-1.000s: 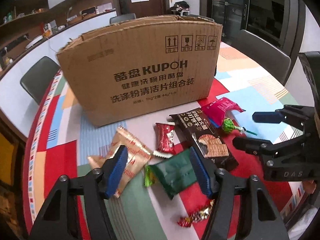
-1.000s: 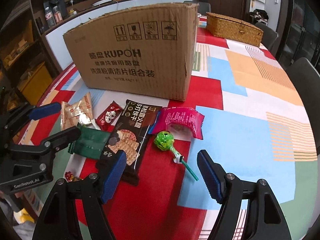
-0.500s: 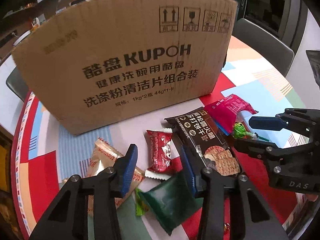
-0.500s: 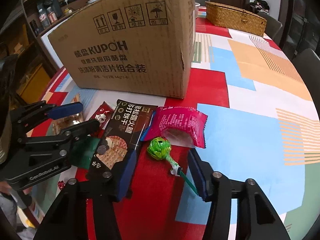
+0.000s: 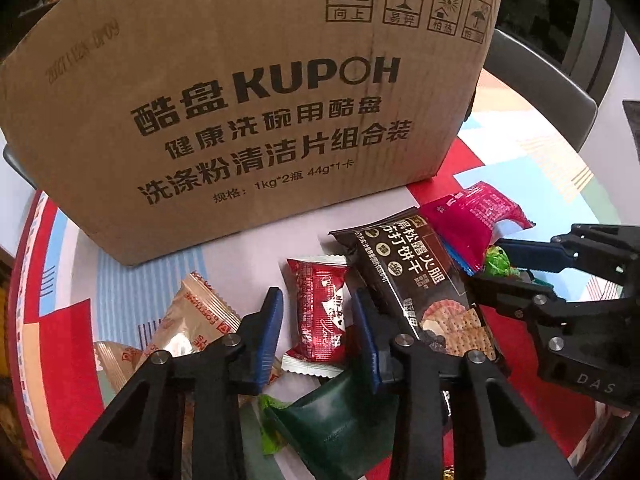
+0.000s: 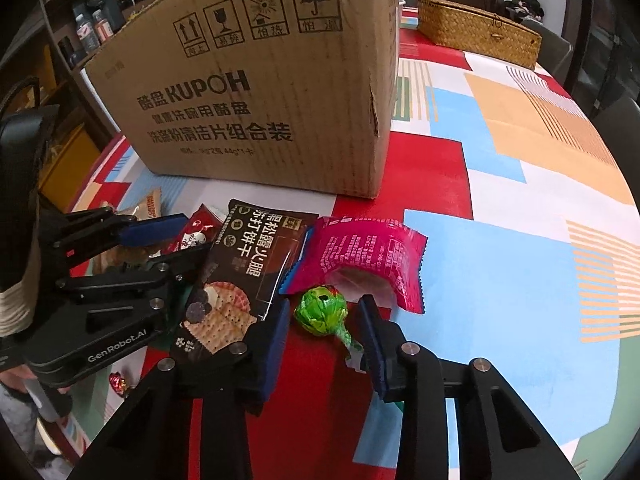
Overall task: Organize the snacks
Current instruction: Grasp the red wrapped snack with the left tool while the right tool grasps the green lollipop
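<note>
Snacks lie on the patterned tablecloth in front of a tall cardboard box (image 5: pixel 240 100) (image 6: pixel 260 80). My left gripper (image 5: pixel 316 294) (image 6: pixel 196 236) straddles a small red candy packet (image 5: pixel 320 320). Its jaws are closing, with a thin gap still showing on each side of the packet. My right gripper (image 6: pixel 325 302) (image 5: pixel 504 268) has its closing jaws around the green head of a lollipop (image 6: pixel 320 314) (image 5: pixel 498 262), and its pads (image 6: pixel 276 332) stand just clear of it. A black cracker packet (image 5: pixel 408 276) (image 6: pixel 248 260) lies between the two grippers.
A pink packet (image 6: pixel 368 256) (image 5: pixel 472 220) lies just beyond the lollipop. A dark green packet (image 5: pixel 340 420) and beige packets (image 5: pixel 192 320) sit near my left fingers. A small red foil candy (image 6: pixel 118 382) lies at the table's near edge. A wicker basket (image 6: pixel 476 36) stands far right.
Both grippers came forward and down toward the snacks while their jaws narrowed. The left now brackets the red packet and the right brackets the lollipop head.
</note>
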`<state>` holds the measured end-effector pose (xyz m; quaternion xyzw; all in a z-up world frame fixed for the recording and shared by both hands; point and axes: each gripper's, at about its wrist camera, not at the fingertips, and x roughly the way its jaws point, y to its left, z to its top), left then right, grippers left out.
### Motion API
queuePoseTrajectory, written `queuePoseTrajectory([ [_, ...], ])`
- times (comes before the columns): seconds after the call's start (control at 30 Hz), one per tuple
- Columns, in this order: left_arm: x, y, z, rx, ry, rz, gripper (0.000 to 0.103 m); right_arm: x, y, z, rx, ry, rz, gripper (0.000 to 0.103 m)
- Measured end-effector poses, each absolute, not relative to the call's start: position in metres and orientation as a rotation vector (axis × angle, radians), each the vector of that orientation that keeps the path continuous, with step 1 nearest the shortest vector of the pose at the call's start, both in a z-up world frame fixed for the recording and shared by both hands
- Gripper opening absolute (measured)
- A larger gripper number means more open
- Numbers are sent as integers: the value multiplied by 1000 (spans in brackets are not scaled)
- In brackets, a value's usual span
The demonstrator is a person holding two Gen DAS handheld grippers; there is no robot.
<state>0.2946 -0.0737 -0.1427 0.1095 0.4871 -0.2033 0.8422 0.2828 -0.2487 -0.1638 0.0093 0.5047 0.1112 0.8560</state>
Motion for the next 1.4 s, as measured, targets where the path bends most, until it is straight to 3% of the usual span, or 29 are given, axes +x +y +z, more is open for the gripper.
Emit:
queuePoseTrajectory([
  [0.13, 297, -73, -143, 218, 1029, -429, 23, 284, -248, -165, 20, 1058, 225, 32],
  [0.2, 298, -72, -142, 219, 1029, -427, 23, 283, -246, -165, 15, 1056, 228, 27],
  [0.57, 278, -72, -112, 203, 967, -409, 22, 268, -243, -150, 23, 1022, 241, 27],
  [1.4, 224, -52, -5, 152, 683, -422, 22, 231, -234, -47, 11, 752, 286, 27],
])
